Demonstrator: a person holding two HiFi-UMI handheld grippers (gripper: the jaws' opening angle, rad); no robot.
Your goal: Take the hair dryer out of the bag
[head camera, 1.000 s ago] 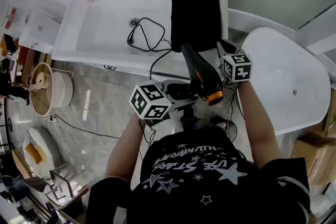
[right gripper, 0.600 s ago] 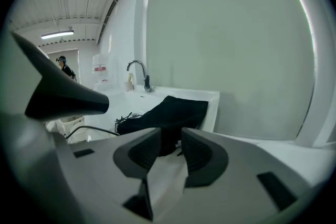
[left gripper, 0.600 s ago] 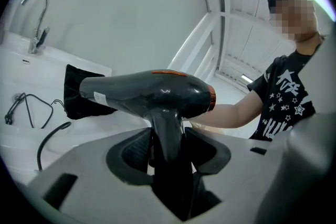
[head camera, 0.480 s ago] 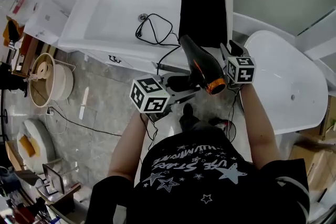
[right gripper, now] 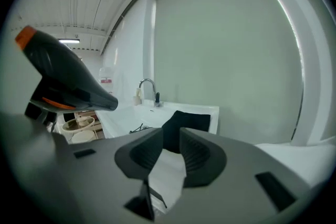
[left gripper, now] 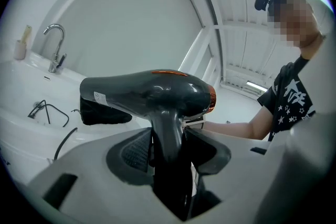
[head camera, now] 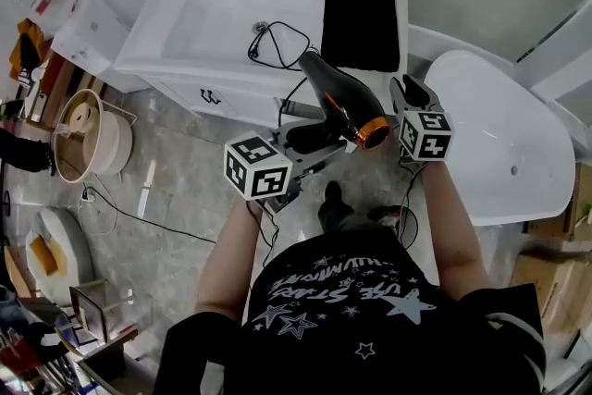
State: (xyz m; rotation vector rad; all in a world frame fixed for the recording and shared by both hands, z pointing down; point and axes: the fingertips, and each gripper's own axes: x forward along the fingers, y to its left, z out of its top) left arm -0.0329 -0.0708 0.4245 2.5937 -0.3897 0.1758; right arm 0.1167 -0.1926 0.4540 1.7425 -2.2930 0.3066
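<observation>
Over the floor in front of the white sink (head camera: 176, 46), the left hand-held gripper (head camera: 313, 141) is clamping its ribbed grey pads on the smooth handle of the hair dryer (head camera: 338, 102) and holding it up in the air. The dryer is glossy black and barrel-shaped, with an orange ring (head camera: 372, 132) at its rear end, and its nozzle is pointing toward the basin. Its thin black cord (head camera: 277, 43) is trailing down into the basin in loose loops. The bag (head camera: 361, 26), a flat black rectangle of soft fabric, is lying on the sink's right ledge, well apart from the dryer. Just beside the dryer's orange end, the right hand-held gripper (right gripper: 171, 136) is holding nothing; its ridged jaws have just been closing and are standing a narrow gap apart.
</observation>
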